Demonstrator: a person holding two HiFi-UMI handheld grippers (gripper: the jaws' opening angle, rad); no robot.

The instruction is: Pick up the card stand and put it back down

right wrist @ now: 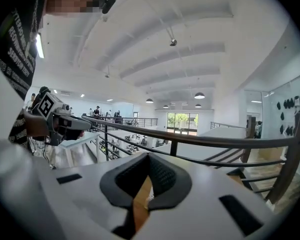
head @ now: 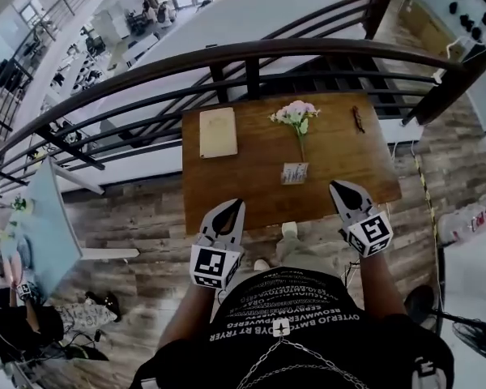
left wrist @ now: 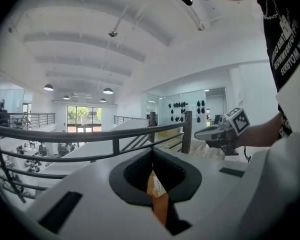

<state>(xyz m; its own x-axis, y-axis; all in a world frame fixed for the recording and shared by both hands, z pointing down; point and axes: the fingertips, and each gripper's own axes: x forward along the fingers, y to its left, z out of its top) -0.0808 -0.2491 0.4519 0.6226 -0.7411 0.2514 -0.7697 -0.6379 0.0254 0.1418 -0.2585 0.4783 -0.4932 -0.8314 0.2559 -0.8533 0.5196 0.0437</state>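
On table (head: 251, 186), card stand (head: 294, 173), head view clearest

The left hand-held gripper (head: 236, 205) and right hand-held gripper (head: 338, 186) share one build: a smooth light-grey shell, tapered jaws lined with black textured padding, and dark rectangular recesses on top. Each carries a cube (head: 213, 266) with black-and-white square markers. The operator wears a black short-sleeved T-shirt (head: 296, 302) with white lettering and a metal chain (head: 308, 356).
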